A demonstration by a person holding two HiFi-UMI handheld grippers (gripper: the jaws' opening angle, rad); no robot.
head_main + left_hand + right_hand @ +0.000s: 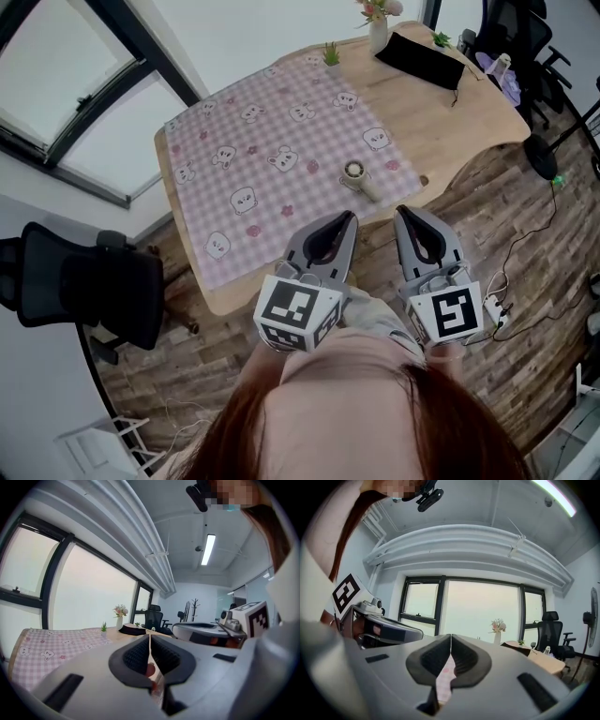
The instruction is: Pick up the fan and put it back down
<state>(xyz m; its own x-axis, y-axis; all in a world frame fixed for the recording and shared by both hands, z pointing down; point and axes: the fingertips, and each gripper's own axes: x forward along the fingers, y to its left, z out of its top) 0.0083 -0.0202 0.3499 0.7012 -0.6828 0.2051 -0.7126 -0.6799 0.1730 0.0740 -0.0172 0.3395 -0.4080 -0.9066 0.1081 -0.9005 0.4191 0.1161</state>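
Left gripper (349, 218) and right gripper (401, 214), fingers closed on nothing, poised at the desk (441, 122) edge for approach; fan (360, 179), apparently lying flat, at twelve o'clock.

The setting is an office. In the head view, a light wooden table (441, 112) carrying a pink checked cloth (281, 159) and a vase of flowers (378, 28) stands on a plank floor (525, 234), with a black swivel chair (84, 286) at 9 o'clock, further office chairs (516, 28) at 1 o'clock, dark-framed windows (66, 84) at 10 o'clock and a power strip (494, 309) with trailing cables at 4 o'clock. The left gripper view adds a ceiling strip light (208, 549) at 12 o'clock, white ceiling pipes (159, 559) beside it and a coat stand (194, 609) against the far wall.
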